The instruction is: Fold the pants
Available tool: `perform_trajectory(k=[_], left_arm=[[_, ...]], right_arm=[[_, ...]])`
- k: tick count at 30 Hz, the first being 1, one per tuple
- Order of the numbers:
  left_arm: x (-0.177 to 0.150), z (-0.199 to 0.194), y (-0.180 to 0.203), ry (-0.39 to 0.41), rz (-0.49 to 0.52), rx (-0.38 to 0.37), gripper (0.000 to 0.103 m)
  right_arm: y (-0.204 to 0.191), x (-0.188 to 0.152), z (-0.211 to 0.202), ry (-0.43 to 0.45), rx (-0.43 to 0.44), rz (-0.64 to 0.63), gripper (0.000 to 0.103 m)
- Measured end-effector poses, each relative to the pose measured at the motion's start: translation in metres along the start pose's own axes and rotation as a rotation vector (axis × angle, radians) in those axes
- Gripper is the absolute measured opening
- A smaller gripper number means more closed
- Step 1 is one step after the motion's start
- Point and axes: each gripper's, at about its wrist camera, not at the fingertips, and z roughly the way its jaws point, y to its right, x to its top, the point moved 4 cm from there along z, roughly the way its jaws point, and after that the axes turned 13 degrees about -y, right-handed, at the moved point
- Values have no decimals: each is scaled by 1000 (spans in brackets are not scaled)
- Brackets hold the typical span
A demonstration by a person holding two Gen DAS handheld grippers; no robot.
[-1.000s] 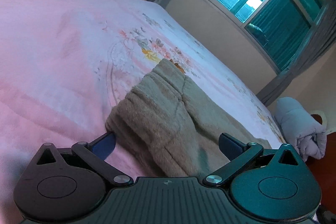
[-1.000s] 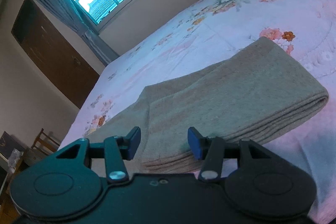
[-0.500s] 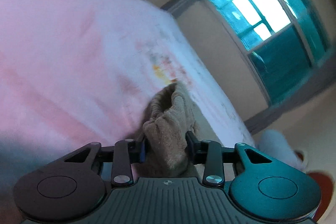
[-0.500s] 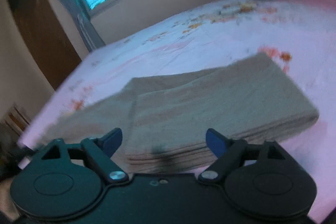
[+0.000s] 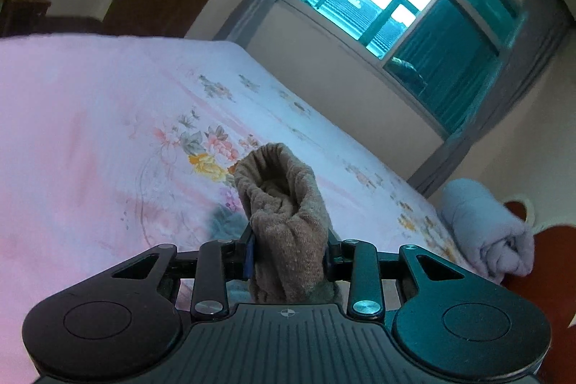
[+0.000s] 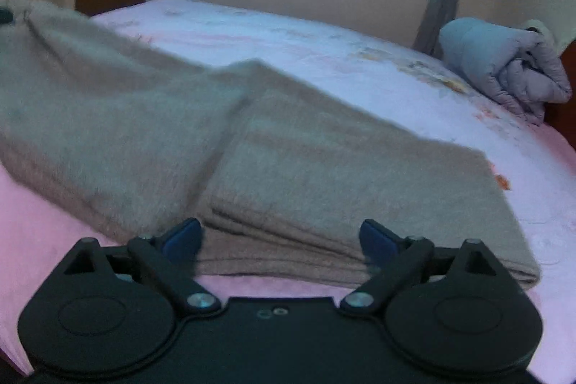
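Two hand-held grippers in play here, each doing its own thing. Left hand-held gripper (image 5: 289,252) has its jaws squeezed in tight on a bunched-up end of the tan pants (image 5: 284,222), with the fabric sticking up out of the grip like a little tube, dead centre in the lower half of the left wrist view. That bit is lifted clear of the bed (image 5: 90,132), which fills the left and middle of the frame with its pink floral sheet. Window (image 5: 403,6) sits upper right, and a rolled grey quilt (image 5: 482,225) is at the right edge.

Right hand-held gripper (image 6: 279,240) has just been opening and its jaws now stand wide apart, blue fingertips (image 6: 181,236) at either side of the lower frame, nothing pinched between them. It's nosed right up to the folded stack of pants (image 6: 324,175), whose layered edge lies straight ahead across the centre. Can't tell if the pads actually touch the cloth. From the stack, the rest of the fabric runs up toward the upper left of that view, rising off the sheet. Picture's a bit smeary. Same grey quilt (image 6: 504,71) shows upper right, with the wall and window behind.
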Motion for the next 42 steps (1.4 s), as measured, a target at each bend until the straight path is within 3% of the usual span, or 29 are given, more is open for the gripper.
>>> perform_trajectory(k=[1, 3, 7, 8, 9, 11, 12, 16, 20, 24, 25, 26, 27, 28, 29, 31, 35, 37, 39, 42], left_arm=[[-1, -3, 3, 1, 9, 2, 34], [-3, -11, 13, 3, 24, -8, 34], [3, -28, 52, 35, 66, -53, 33], [6, -30, 65, 41, 83, -65, 33], [9, -33, 82, 48, 107, -77, 33], [12, -36, 123, 54, 175, -101, 33], [11, -34, 142, 51, 209, -113, 33], [-10, -9, 237, 3, 364, -168, 33], [-75, 50, 333, -121, 489, -226, 33], [-173, 121, 403, -275, 643, -201, 33], [-199, 137, 412, -317, 677, -191, 35], [-227, 153, 419, -374, 718, -175, 46], [-250, 161, 424, -423, 762, -165, 54], [-266, 159, 425, -422, 793, -187, 66], [-274, 145, 428, -383, 809, -202, 85], [-269, 122, 424, -296, 806, -160, 101], [-220, 72, 384, -205, 717, -160, 101], [-193, 59, 346, -182, 682, -106, 101], [-173, 41, 305, -157, 630, -30, 101], [-155, 23, 246, -161, 553, 72, 101]], right_arm=[[2, -1, -4, 28, -5, 5, 90], [-1, -8, 11, -37, -6, -31, 91], [1, -2, 16, -60, 14, -60, 94], [5, 2, 13, -68, 34, -48, 89], [12, 5, 4, -40, 57, -9, 85], [45, -1, -35, 143, 100, 151, 97], [61, -6, -46, 184, 128, 204, 97], [147, -30, -66, 212, 175, 480, 97], [237, -48, -76, 253, 175, 712, 97], [313, -76, -85, 275, 165, 847, 97], [333, -85, -86, 262, 168, 893, 97], [346, -92, -82, 250, 163, 929, 97], [361, -103, -80, 244, 160, 967, 97], [374, -113, -79, 241, 166, 999, 97], [384, -122, -78, 237, 173, 1028, 97], [394, -134, -73, 248, 204, 1080, 97], [385, -129, -53, 220, 449, 1137, 97], [358, -116, -37, 163, 652, 1117, 96], [330, -103, -24, 124, 781, 1097, 95], [300, -88, -8, 79, 863, 1083, 86]])
